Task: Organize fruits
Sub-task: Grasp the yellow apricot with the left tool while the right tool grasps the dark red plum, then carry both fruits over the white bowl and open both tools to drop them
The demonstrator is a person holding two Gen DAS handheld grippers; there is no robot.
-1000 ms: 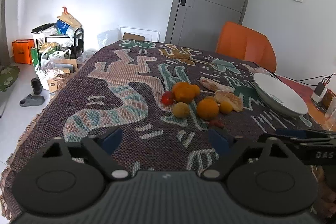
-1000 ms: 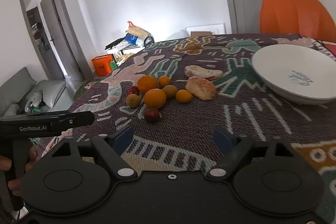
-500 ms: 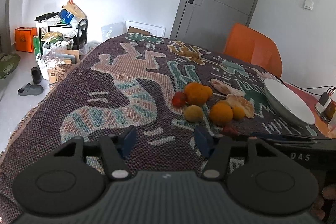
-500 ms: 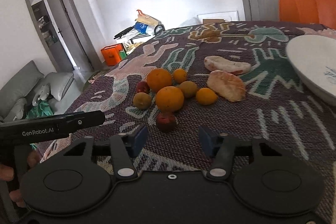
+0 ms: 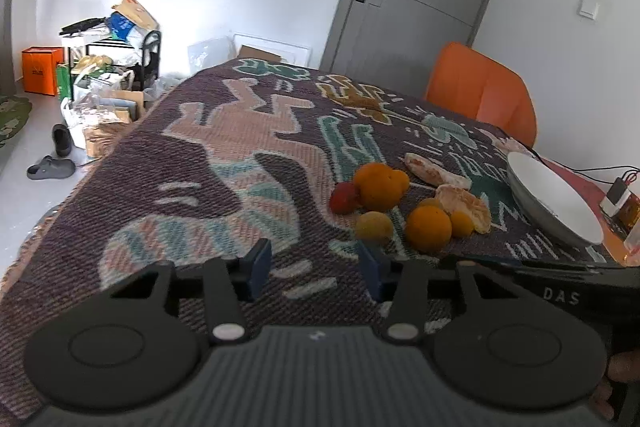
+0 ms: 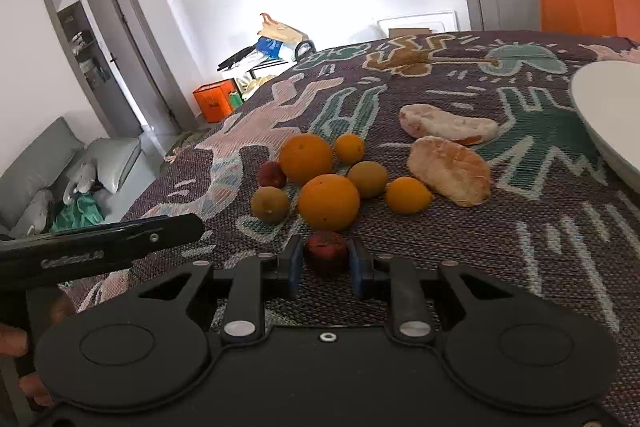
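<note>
A pile of fruit lies on the patterned cloth: two big oranges (image 6: 329, 202) (image 6: 305, 158), small yellow-orange fruits (image 6: 408, 195), a greenish one (image 6: 269, 205), red ones (image 6: 272, 174), and two peeled pieces (image 6: 450, 171). My right gripper (image 6: 325, 263) has its jaws around a dark red fruit (image 6: 326, 251) at the near edge of the pile, pads touching its sides. My left gripper (image 5: 314, 269) is open and empty, low over the cloth just short of the pile (image 5: 428, 229). A white bowl (image 5: 554, 203) sits to the right.
An orange chair (image 5: 480, 95) stands behind the table. A small device with wires (image 5: 620, 203) lies at the right edge beyond the bowl. The floor on the left holds a cluttered rack (image 5: 108, 47), bags and shoes.
My right gripper moved forward to the dark red fruit and narrowed its jaws around it. My left gripper moved nearer the pile and its jaws narrowed somewhat.
</note>
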